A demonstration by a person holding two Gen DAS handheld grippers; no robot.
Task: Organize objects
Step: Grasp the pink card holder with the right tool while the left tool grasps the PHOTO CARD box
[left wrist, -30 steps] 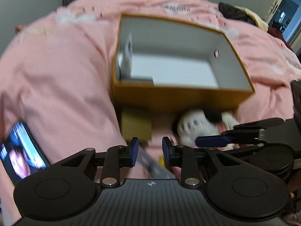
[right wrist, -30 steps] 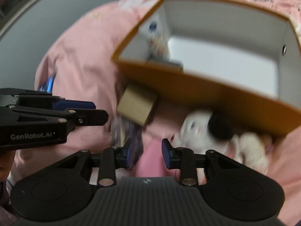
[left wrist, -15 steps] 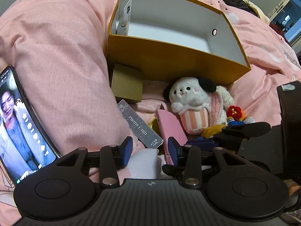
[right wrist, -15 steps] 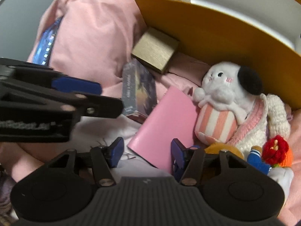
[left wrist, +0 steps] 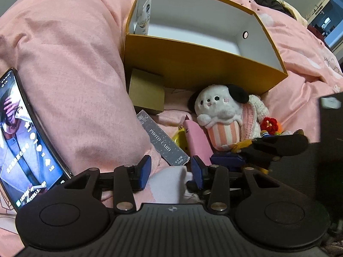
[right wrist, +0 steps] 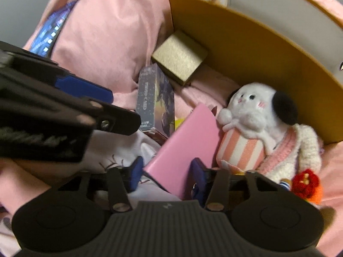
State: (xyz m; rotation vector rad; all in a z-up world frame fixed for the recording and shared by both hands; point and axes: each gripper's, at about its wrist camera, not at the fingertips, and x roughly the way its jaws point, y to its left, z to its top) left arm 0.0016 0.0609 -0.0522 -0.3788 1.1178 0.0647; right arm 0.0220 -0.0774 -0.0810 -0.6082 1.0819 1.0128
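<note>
Pink flat case: smooth, rectangular, tilted on pink bedding, near corner between fingers of right gripper; jaws spread wide, contact not discernible. Left gripper: jaws wide apart, white cloth between, nothing gripped. Beyond: grey "PHOTO CARD" box, striped plush dog, small gold box. Farthest: open yellow box, white inside, carton upright in left corner.
</note>
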